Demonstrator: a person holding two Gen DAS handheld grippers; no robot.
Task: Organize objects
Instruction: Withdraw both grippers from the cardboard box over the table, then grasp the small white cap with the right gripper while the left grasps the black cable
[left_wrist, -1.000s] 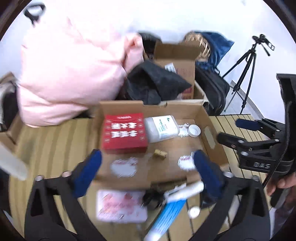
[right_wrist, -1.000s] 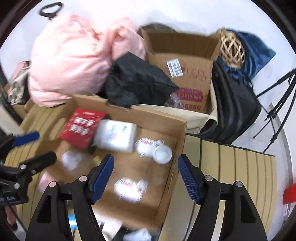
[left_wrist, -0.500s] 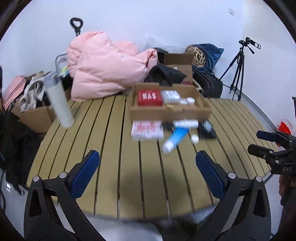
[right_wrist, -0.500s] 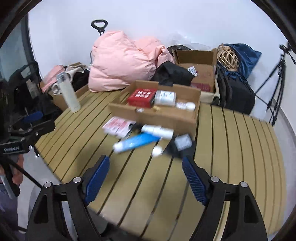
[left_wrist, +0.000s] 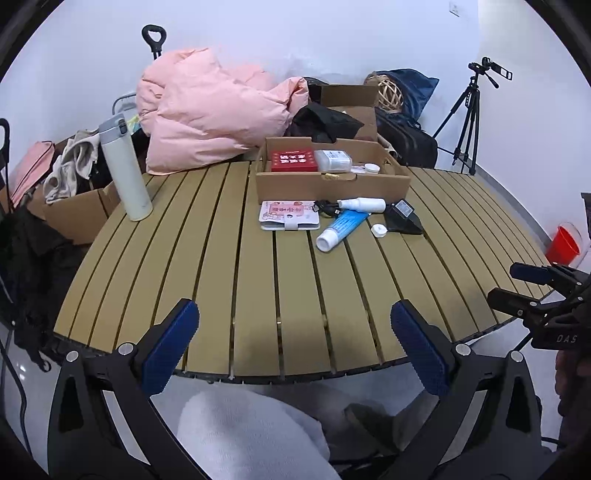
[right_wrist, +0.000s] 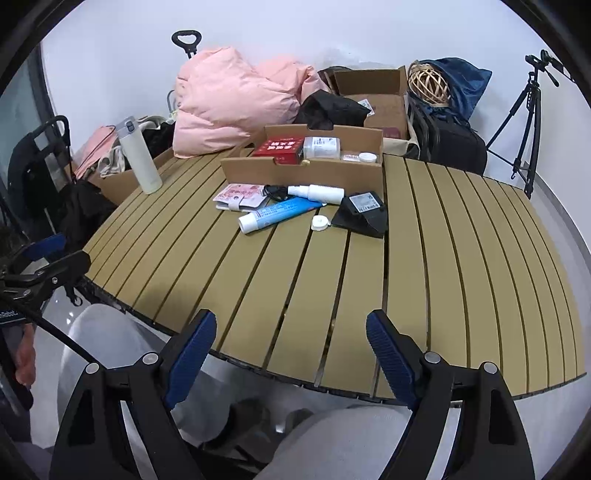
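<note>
The blue tube (right_wrist: 277, 214) is seen lying well ahead on the counter (right_wrist: 461, 266), just before the box (right_wrist: 303, 171), nearer the right tool (right_wrist: 291, 354), both tools (left_wrist: 295, 343) wide and empty.

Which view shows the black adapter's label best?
The right wrist view: the black adapter lies nearer, its white label facing the camera. In the left wrist view the black adapter is smaller, its label only a small pale patch.
</note>
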